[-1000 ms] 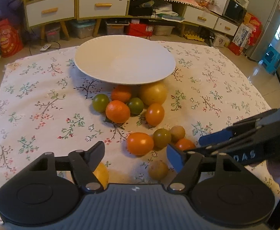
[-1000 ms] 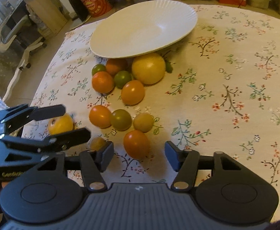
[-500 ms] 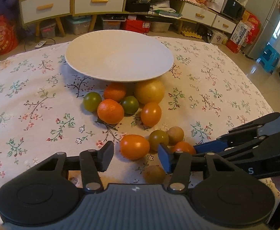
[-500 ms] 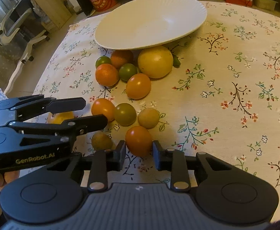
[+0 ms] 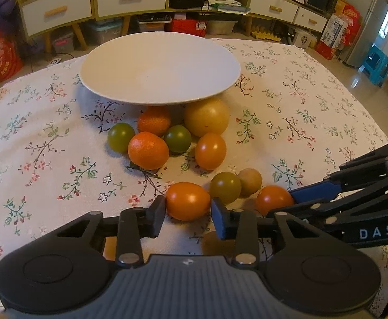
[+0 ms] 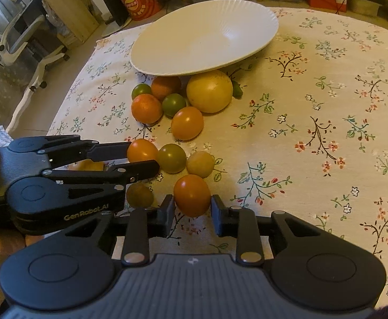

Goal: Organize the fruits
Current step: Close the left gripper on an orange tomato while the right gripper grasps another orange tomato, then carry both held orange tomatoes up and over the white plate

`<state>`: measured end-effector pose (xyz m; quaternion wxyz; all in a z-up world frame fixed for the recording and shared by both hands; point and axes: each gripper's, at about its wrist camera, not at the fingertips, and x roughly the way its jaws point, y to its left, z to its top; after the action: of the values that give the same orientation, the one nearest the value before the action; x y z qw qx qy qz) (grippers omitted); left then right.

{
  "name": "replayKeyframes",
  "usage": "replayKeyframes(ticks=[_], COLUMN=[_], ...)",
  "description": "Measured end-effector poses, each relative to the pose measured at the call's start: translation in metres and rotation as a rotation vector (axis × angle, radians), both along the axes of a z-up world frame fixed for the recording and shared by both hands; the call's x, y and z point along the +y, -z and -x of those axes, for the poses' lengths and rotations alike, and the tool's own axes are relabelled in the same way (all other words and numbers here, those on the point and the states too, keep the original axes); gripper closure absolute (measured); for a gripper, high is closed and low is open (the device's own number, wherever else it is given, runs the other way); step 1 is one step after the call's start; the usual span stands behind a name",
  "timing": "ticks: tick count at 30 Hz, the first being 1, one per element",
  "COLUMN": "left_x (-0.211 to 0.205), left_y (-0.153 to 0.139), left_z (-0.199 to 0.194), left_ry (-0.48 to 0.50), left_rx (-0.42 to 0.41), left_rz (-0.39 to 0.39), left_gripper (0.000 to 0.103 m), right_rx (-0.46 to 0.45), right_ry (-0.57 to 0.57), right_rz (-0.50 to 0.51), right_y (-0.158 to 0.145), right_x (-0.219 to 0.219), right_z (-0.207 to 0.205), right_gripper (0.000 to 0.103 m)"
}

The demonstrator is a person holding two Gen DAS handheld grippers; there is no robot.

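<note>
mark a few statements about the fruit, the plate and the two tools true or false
1. The white plate has fruit in it. False: it holds nothing; all the fruit lies on the tablecloth.
2. The right tool is shut on an orange tomato. True.
3. The left tool has a green tomato between its fingers. False: an orange tomato sits there as the jaws close.
4. The big yellow fruit lies next to the plate's edge. True.
</note>
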<state>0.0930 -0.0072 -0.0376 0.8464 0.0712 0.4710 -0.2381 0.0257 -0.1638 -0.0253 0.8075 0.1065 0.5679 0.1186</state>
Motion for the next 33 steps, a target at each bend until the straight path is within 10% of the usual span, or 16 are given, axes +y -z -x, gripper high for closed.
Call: replayKeyframes(ticks=[33], left_x=[0.000], left_y=[-0.035], left_z=[-0.010], left_ry=[-0.046], left_rx=[-0.072], left_rz=[0.034], left_gripper=[0.091], right_rx=[-0.081], right_ry=[0.079], right_rz=[-0.030], right_y=[-0.029], right_x=[-0.014], right_z=[-0.020], right_gripper=[0.077])
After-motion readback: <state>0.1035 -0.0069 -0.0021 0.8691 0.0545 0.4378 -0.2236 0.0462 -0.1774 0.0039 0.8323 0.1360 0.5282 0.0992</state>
